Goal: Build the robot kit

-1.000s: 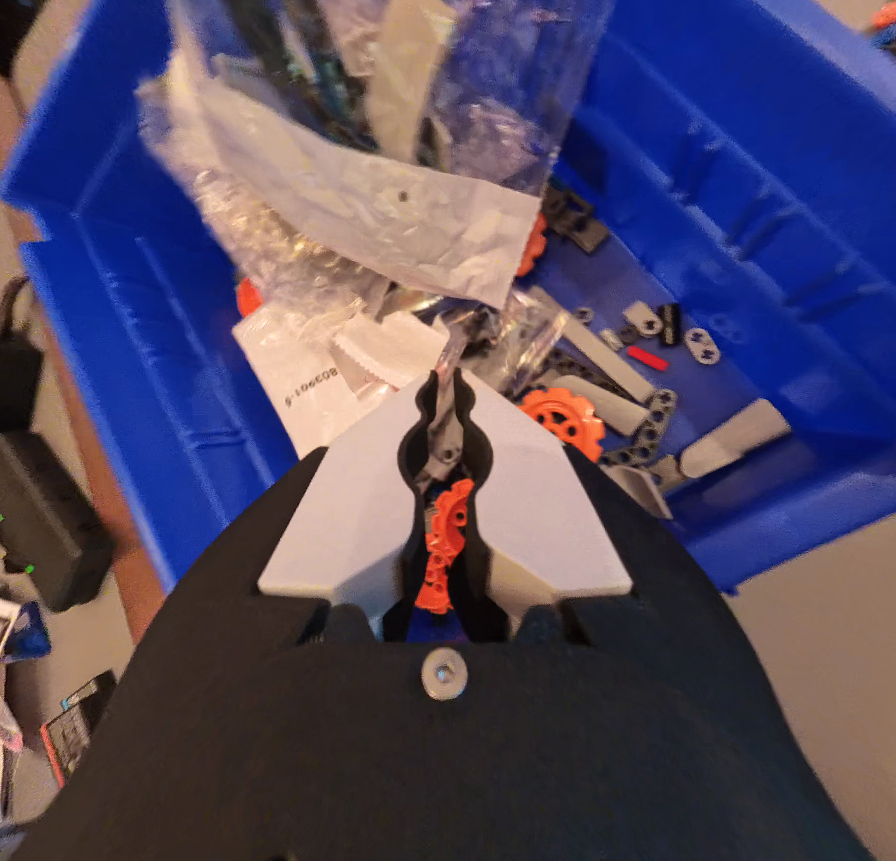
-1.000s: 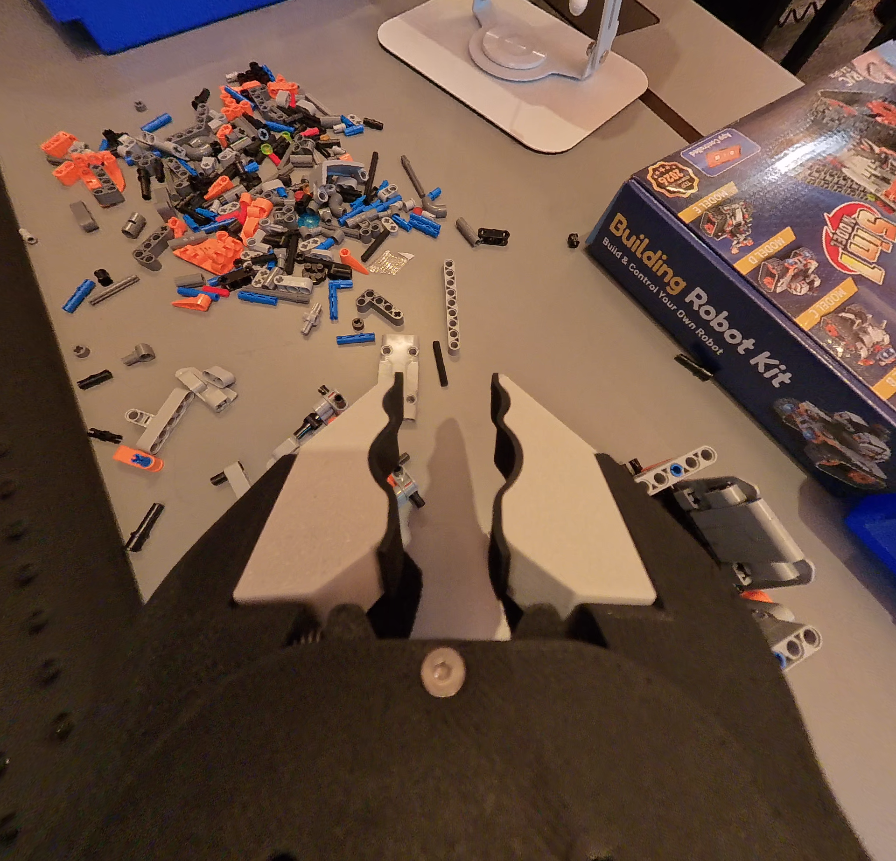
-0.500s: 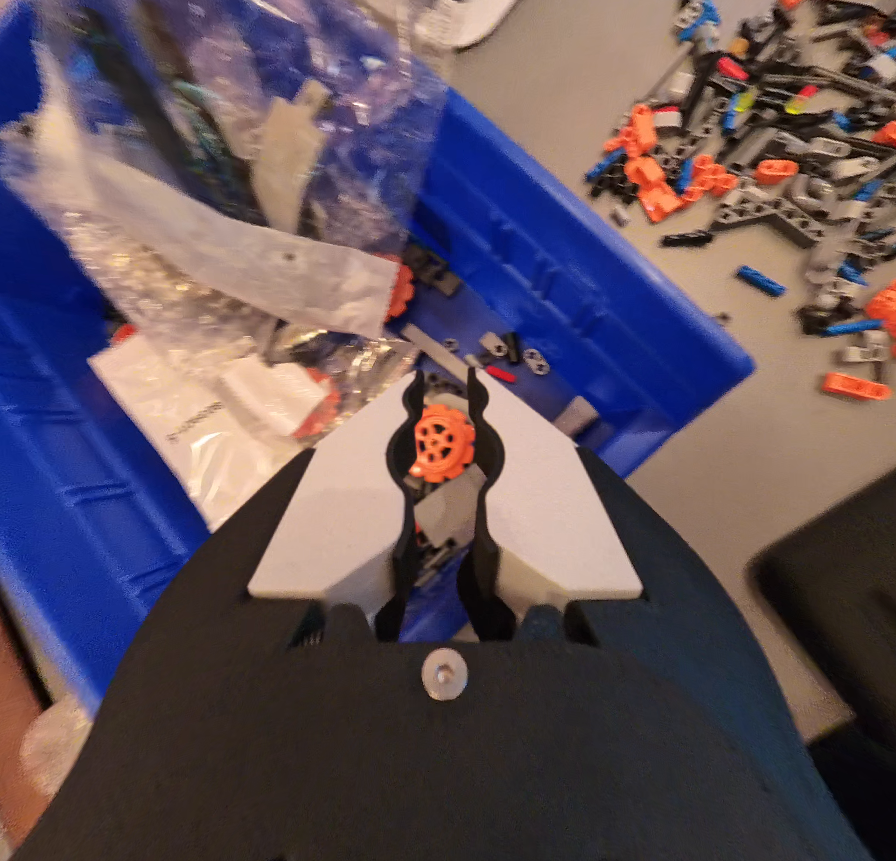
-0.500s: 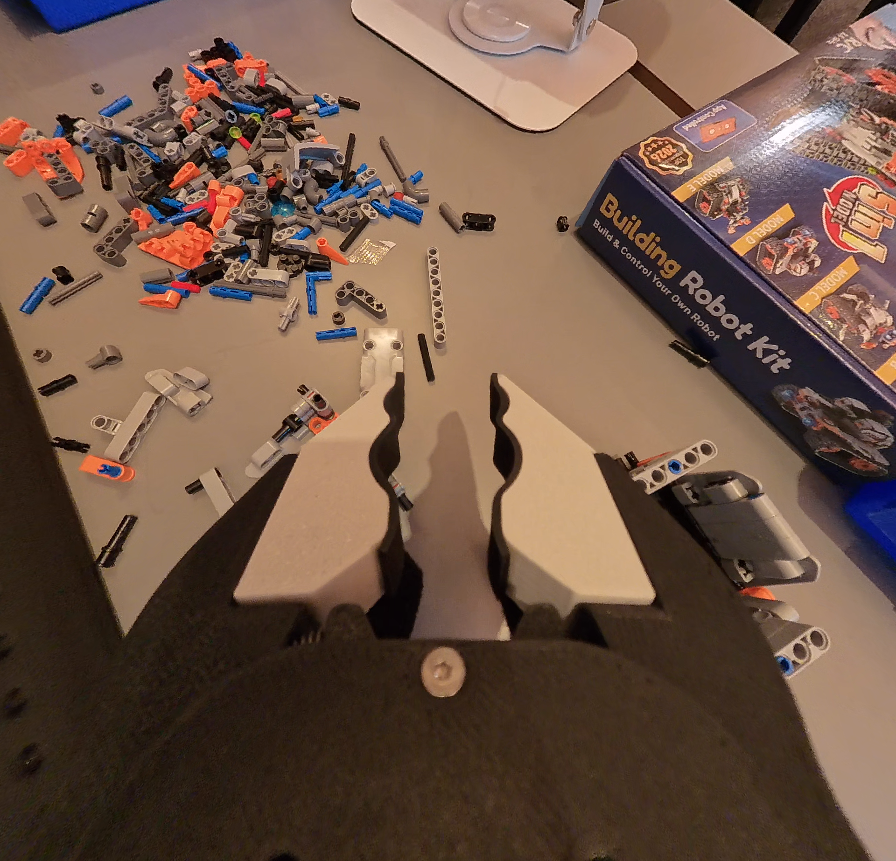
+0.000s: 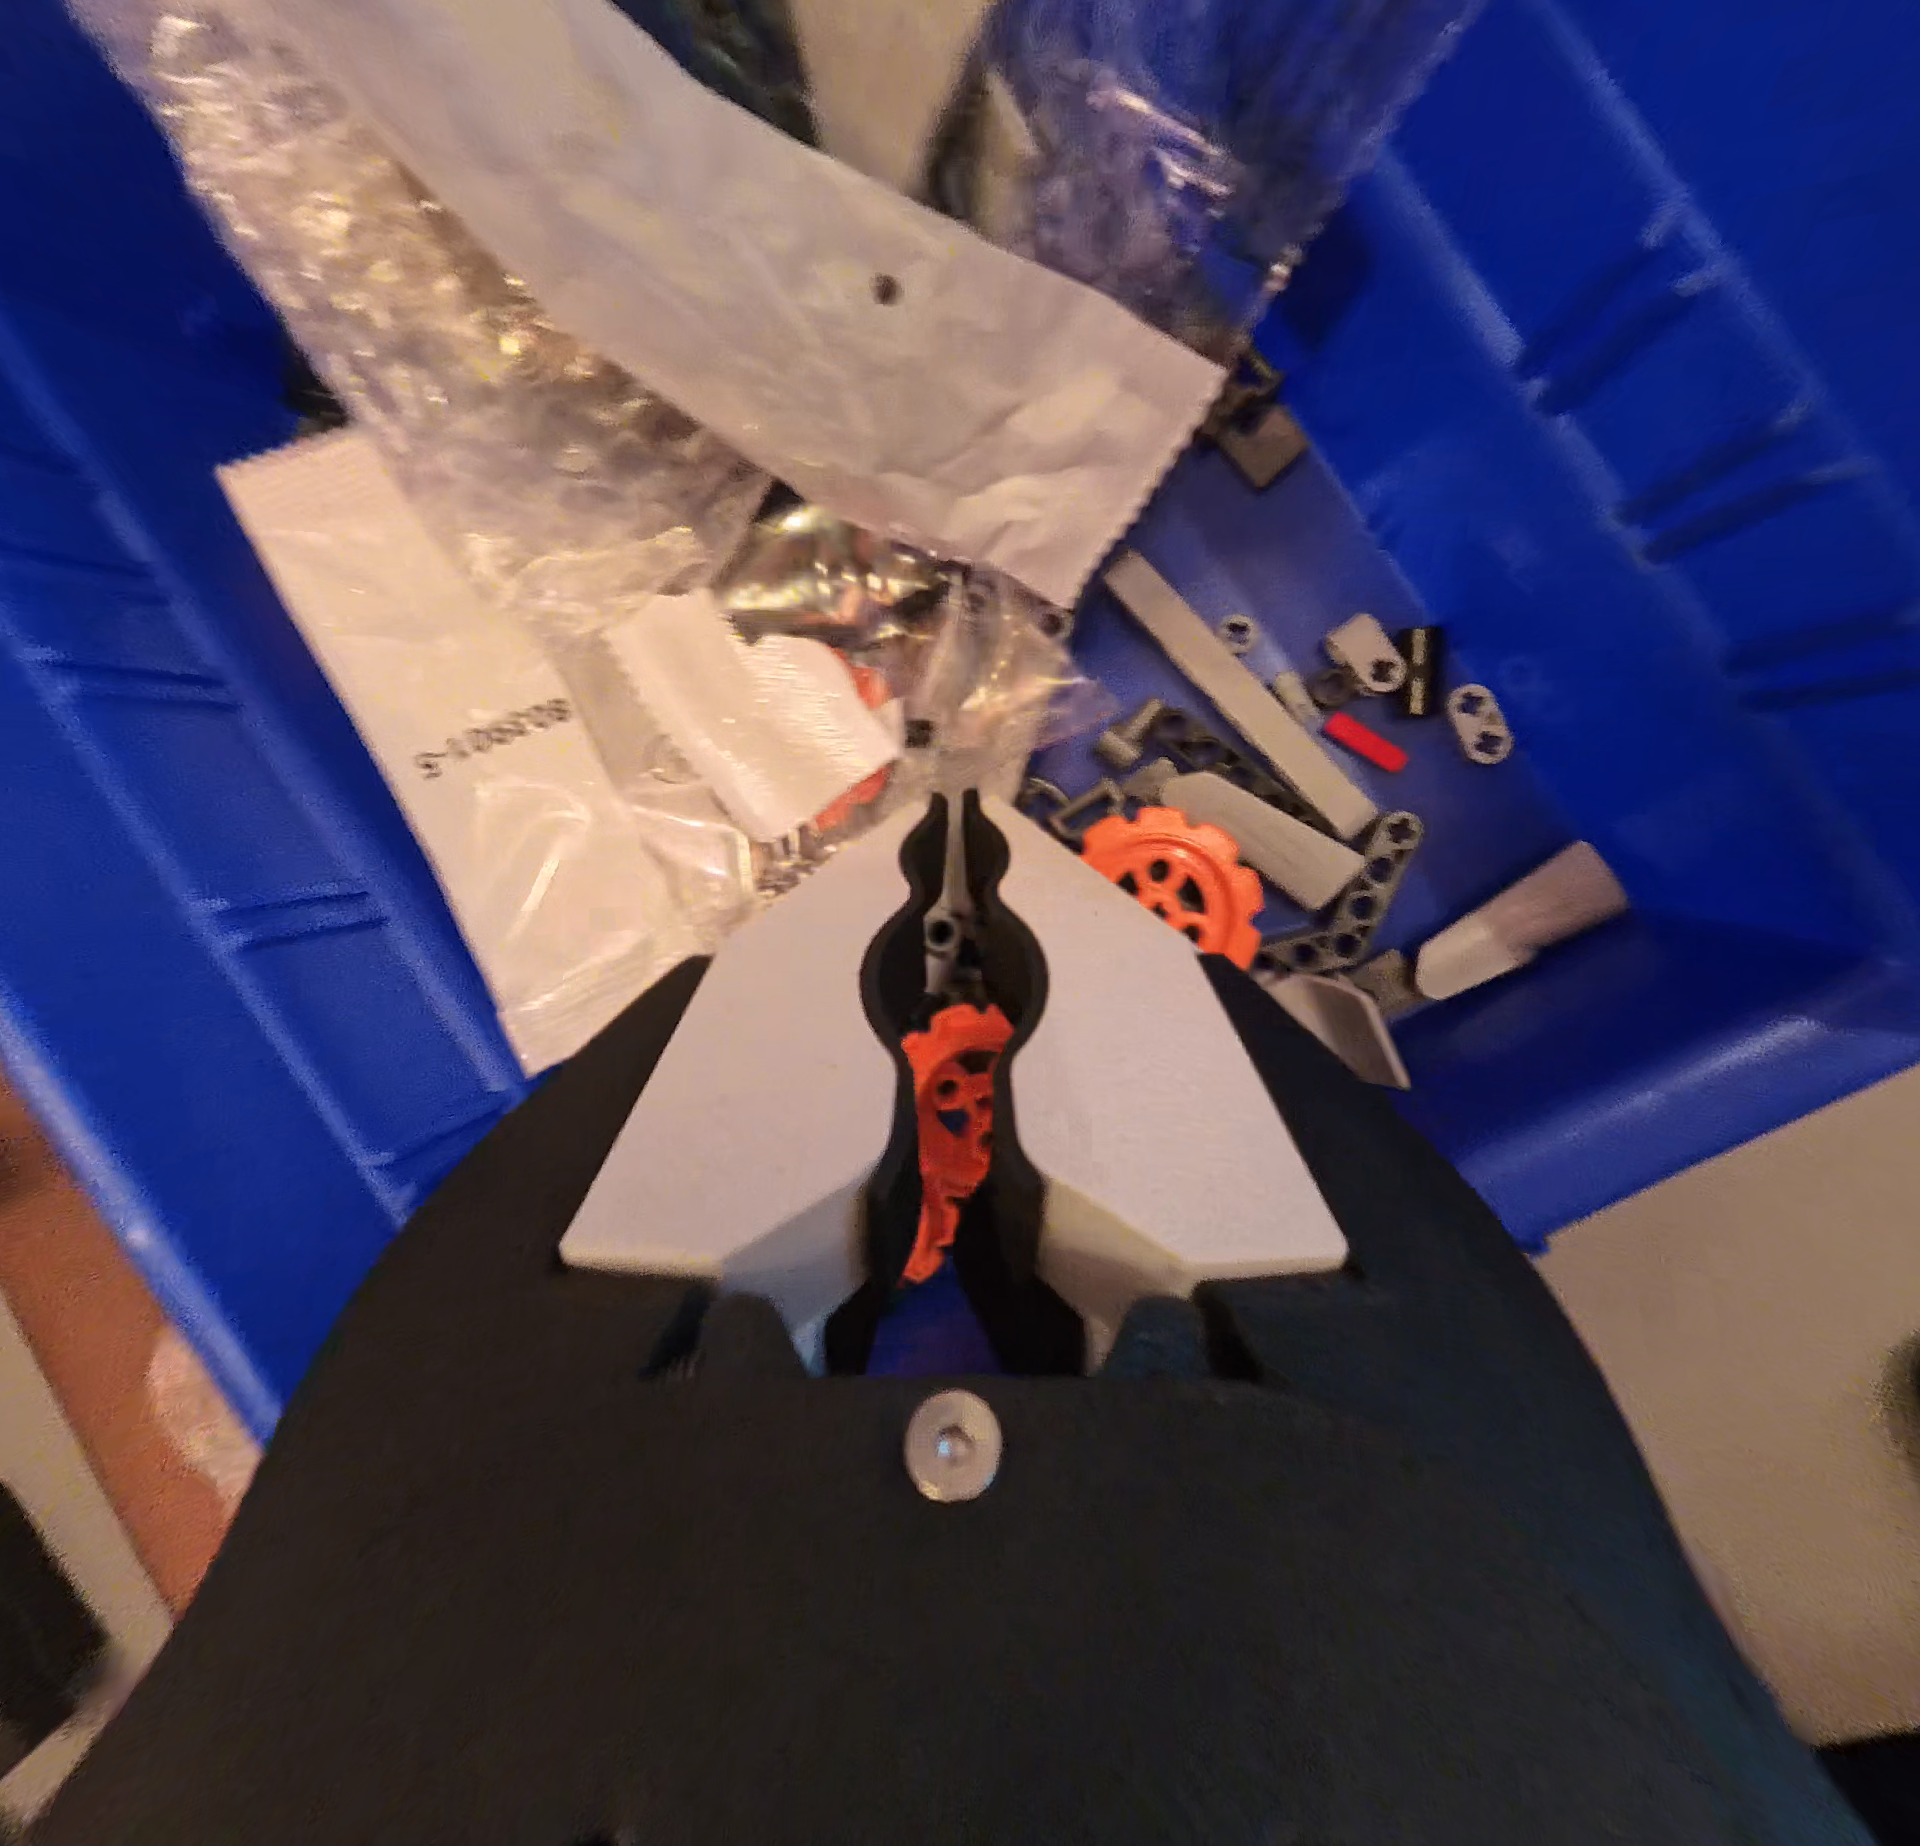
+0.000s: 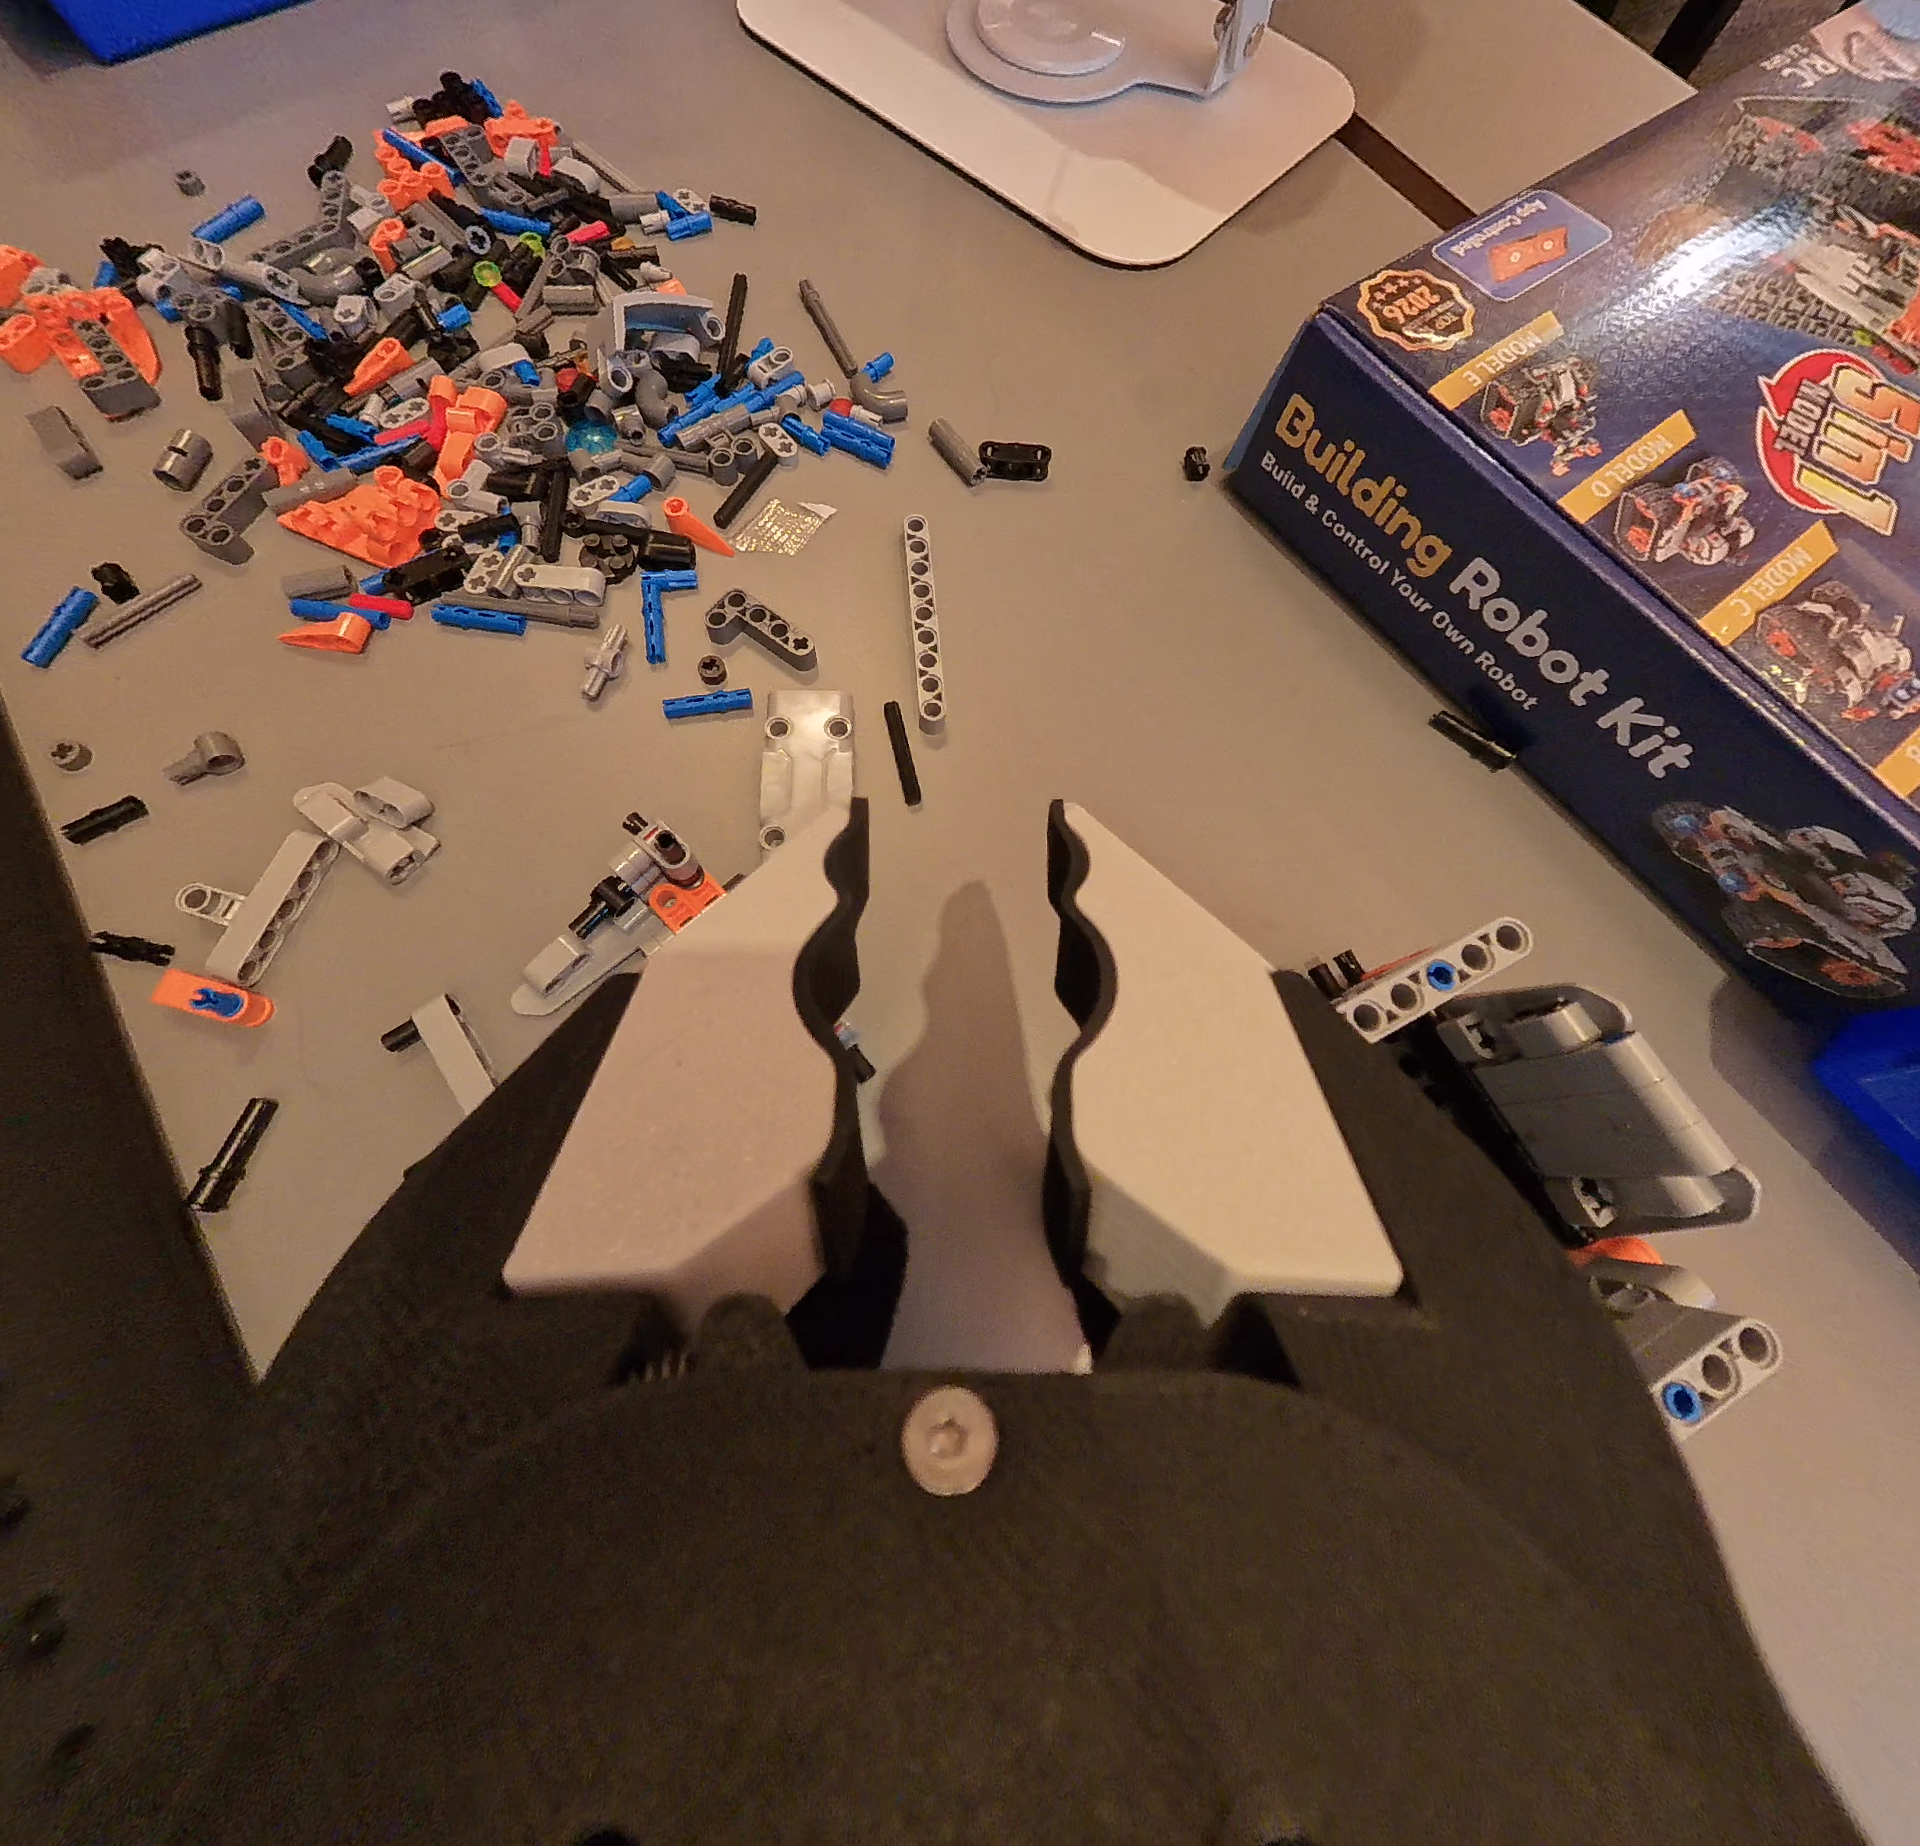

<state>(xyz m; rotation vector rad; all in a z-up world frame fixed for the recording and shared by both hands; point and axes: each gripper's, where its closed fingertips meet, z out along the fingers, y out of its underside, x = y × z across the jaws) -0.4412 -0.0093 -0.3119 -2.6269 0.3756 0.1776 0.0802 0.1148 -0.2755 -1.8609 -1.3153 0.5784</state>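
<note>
Left gripper point(image 5: 954, 809): tips nearly shut over the blue bin point(image 5: 1714, 362); whether they pinched the orange gear point(image 5: 951, 1110) and grey beam point(image 5: 940, 939) seen in the gap, I could not tell.
Bin contents: crumpled plastic bags point(image 5: 727, 269) filled the far left; a second orange gear point(image 5: 1174, 887) and grey parts lay loose near right.
Right gripper point(image 6: 956, 820): fingers apart, empty, above bare grey table point(image 6: 1143, 653).
Surroundings: loose parts pile point(image 6: 468, 425) far left, kit box point(image 6: 1621, 508) right, grey motor block point(image 6: 1579, 1100) just beside the right finger.
</note>
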